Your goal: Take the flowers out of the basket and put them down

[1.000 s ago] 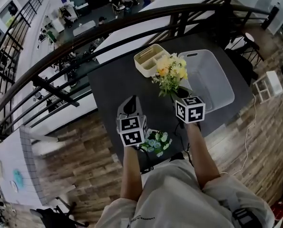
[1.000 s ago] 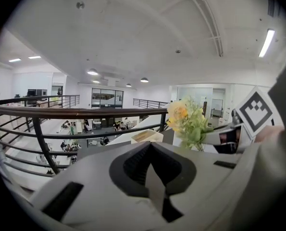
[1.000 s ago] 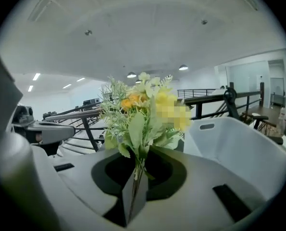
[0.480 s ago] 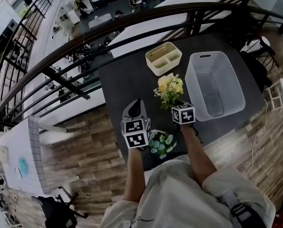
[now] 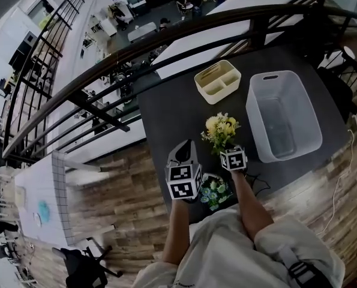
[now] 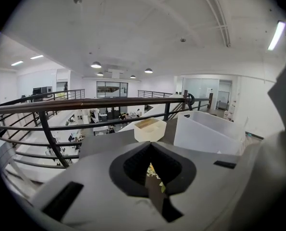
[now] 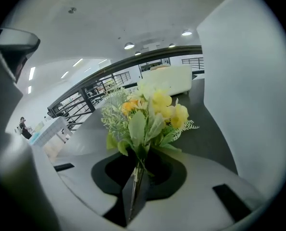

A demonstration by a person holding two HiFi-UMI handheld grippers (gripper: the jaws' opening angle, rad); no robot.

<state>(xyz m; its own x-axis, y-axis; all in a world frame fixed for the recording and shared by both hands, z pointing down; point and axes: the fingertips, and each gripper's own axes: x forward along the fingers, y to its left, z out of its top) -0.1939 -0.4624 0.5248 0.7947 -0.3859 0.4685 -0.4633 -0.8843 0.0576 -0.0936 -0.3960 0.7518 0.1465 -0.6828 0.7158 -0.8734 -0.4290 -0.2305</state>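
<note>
A bunch of yellow flowers (image 5: 221,131) with green leaves stands up from my right gripper (image 5: 227,147), which is shut on its stems low over the dark table (image 5: 166,110), left of the basket. In the right gripper view the flowers (image 7: 150,114) rise straight out of the closed jaws (image 7: 135,186). The translucent white basket (image 5: 310,116) looks empty. A second bunch, blue and white (image 5: 213,189), lies on the table by the front edge between my two hands. My left gripper (image 5: 183,146) hangs beside it, jaws together, holding nothing (image 6: 155,189).
A cream divided organizer (image 5: 217,81) sits at the table's far side, also in the left gripper view (image 6: 150,129) next to the basket (image 6: 205,131). A black railing (image 5: 184,32) runs just behind the table, with a drop to a lower floor beyond. Wood flooring surrounds the table.
My right gripper has come down with the yellow flowers, from basket height to just above the table. The left gripper has sunk a little. The blue bunch has not moved.
</note>
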